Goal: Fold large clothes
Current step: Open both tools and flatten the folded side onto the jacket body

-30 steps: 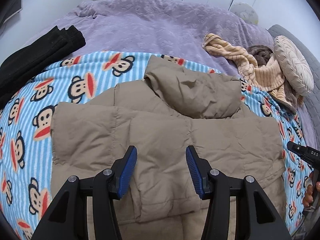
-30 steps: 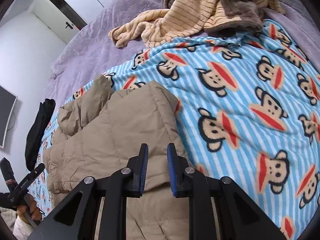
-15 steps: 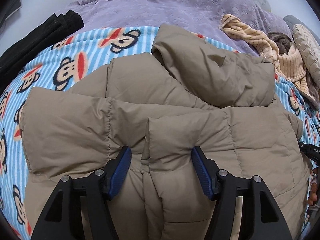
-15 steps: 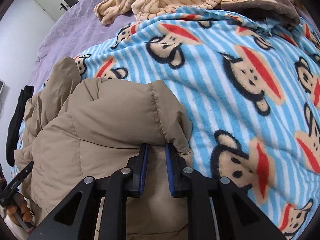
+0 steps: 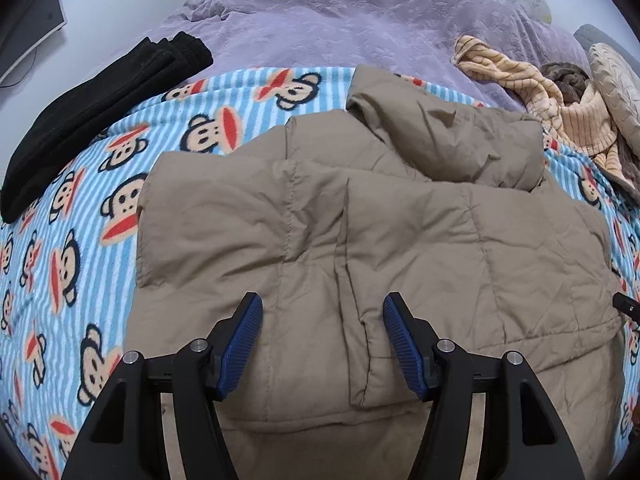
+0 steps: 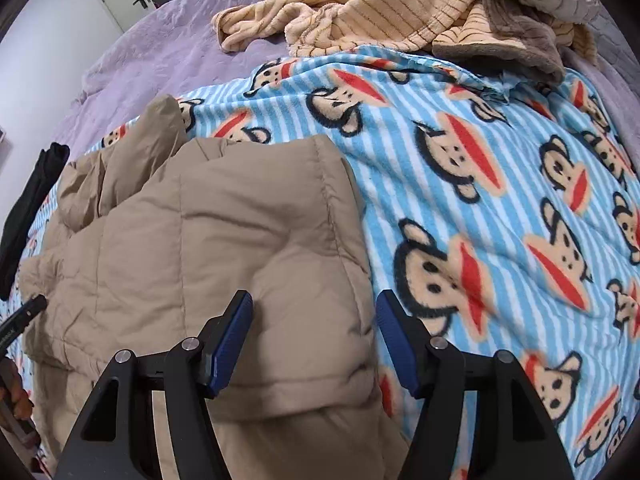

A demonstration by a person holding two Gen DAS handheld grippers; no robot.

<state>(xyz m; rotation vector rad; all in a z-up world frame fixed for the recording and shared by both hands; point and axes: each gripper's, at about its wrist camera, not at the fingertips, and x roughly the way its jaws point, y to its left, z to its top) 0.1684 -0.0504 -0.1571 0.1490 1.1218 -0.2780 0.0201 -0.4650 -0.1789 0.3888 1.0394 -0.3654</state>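
Observation:
A tan quilted puffer jacket (image 5: 360,232) lies folded on a blue striped monkey-print blanket (image 5: 100,208), sleeves folded in and hood (image 5: 448,144) at the far end. It also shows in the right wrist view (image 6: 208,240). My left gripper (image 5: 322,340) is open and empty just above the jacket's near middle. My right gripper (image 6: 314,336) is open and empty over the jacket's right edge.
A black folded garment (image 5: 88,112) lies at the far left. A striped beige garment pile (image 5: 560,92) and a cushion (image 5: 616,80) lie at the far right. A purple bedspread (image 5: 340,28) covers the bed beyond. The blanket (image 6: 500,200) spreads right of the jacket.
Both grippers pushed down toward the jacket, then pulled back up. My right gripper, nearly shut on the jacket's edge before, has opened and let it go.

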